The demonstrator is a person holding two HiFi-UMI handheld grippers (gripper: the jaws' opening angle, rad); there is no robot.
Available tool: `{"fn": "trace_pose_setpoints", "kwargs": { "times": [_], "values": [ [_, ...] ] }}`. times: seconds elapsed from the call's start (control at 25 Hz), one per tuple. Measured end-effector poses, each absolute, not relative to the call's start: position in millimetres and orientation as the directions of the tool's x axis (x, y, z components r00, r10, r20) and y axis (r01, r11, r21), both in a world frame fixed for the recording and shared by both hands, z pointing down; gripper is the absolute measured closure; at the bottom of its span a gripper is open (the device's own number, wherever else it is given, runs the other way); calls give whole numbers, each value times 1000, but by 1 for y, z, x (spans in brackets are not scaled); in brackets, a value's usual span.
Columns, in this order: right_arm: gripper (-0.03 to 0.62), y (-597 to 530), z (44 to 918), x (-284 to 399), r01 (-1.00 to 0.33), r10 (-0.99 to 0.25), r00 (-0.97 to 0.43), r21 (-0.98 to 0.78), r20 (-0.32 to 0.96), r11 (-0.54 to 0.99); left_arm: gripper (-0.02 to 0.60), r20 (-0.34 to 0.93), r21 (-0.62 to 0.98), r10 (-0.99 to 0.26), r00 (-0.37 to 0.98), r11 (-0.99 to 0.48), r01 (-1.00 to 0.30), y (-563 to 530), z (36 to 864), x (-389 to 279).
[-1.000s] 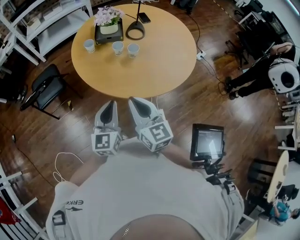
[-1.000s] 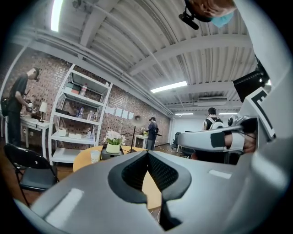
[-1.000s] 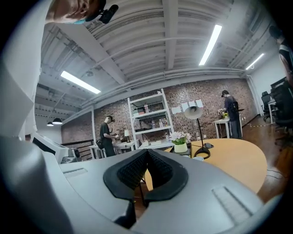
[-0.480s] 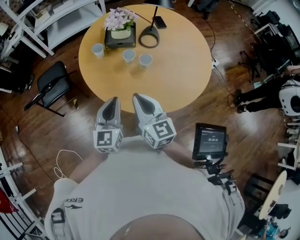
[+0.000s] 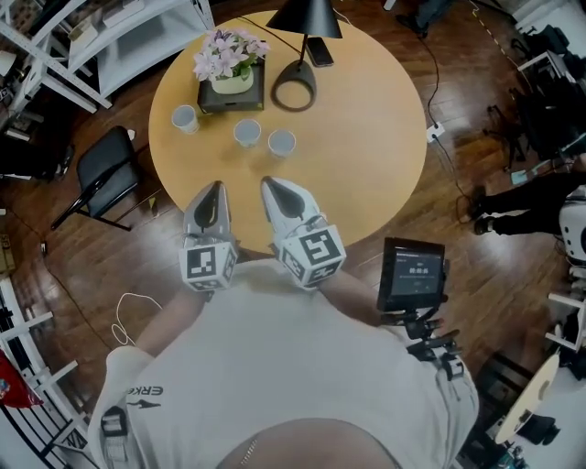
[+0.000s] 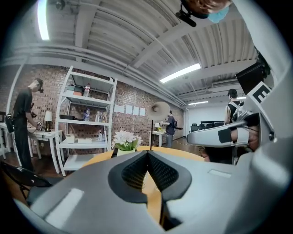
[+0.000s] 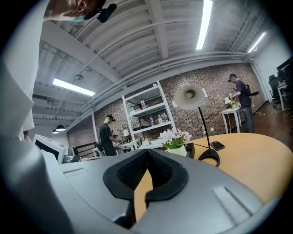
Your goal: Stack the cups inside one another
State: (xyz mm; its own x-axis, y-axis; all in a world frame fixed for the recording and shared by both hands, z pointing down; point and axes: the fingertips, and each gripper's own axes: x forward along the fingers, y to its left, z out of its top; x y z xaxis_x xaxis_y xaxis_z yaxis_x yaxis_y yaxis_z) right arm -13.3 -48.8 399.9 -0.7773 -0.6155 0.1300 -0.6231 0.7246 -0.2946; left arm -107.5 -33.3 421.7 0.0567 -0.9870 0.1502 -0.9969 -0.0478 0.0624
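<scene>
Three small pale cups stand apart on the round wooden table (image 5: pixel 366 174): a left cup (image 5: pixel 185 118), a middle cup (image 5: pixel 246 133) and a right cup (image 5: pixel 281 142). My left gripper (image 5: pixel 211 187) and right gripper (image 5: pixel 270 182) are side by side over the table's near edge, short of the cups. Both are shut with nothing between the pads. In the left gripper view the left gripper's (image 6: pixel 147 152) jaws meet at their tips; in the right gripper view the right gripper's (image 7: pixel 147 151) do the same. No cup shows in either gripper view.
Behind the cups a flower pot (image 5: pixel 230 70) sits on a black tray, next to a black lamp (image 5: pixel 303 16) and a phone (image 5: pixel 320 52). A black chair (image 5: pixel 103 174) and white shelves (image 5: pixel 101 37) stand at the left. A screen on a stand (image 5: pixel 412 274) is at my right.
Both grippers have moved forward, from over the floor to the table's near edge. The table and cups sit closer in the head view, and the lamp shade has come into view.
</scene>
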Motion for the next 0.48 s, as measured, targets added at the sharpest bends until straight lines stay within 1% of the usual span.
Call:
{"fn": "trace_pose_setpoints", "kwargs": {
  "times": [0.16,0.48],
  "values": [
    [580,-66,407,-20,-631,-611,-773,-307,171,713,580,180,58,-982,65,-56,-997,-50,429,-118],
    [580,-98,422,-52,-675,-633,-737,-298,235,675,580,213,73,-974,71,-57,-996,-90,452,-166]
  ]
}}
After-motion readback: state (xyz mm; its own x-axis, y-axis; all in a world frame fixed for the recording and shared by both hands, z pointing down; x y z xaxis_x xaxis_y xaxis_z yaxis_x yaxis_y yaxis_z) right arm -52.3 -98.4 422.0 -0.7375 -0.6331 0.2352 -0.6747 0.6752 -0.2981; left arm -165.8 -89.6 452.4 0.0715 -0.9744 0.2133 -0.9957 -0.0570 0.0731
